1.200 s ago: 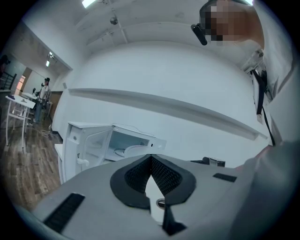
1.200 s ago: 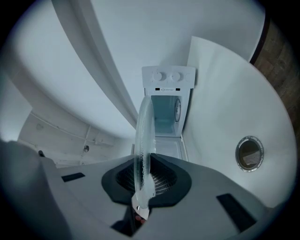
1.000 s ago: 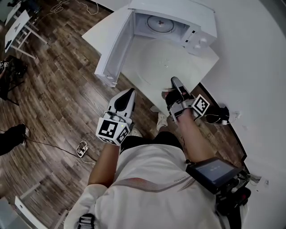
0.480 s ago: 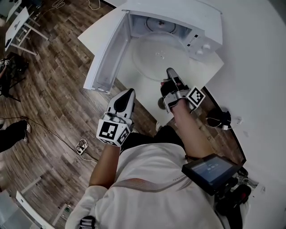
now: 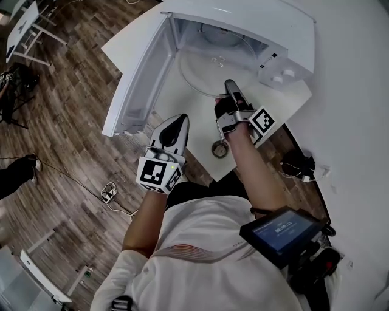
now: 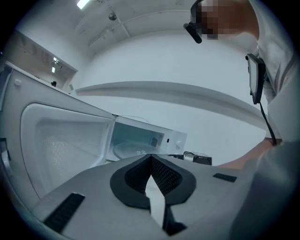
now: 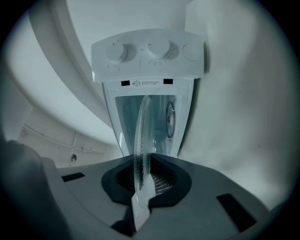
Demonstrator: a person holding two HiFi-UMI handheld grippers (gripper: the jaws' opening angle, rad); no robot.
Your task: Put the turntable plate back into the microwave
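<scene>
Over the table (image 5: 200,121), the right hand-held gripper (image 5: 231,85) pinches the rim of the turntable plate (image 5: 209,70), seemingly half inside the microwave (image 5: 279,36)

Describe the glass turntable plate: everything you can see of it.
The turntable plate is a round disc of clear glass with small marks near its centre. It lies roughly level, its far part inside the open microwave, its near part out over the white table. The right gripper is shut on its near rim, which runs edge-on between the pads in the right gripper view. Whether it rests on the cavity floor cannot be told.
</scene>
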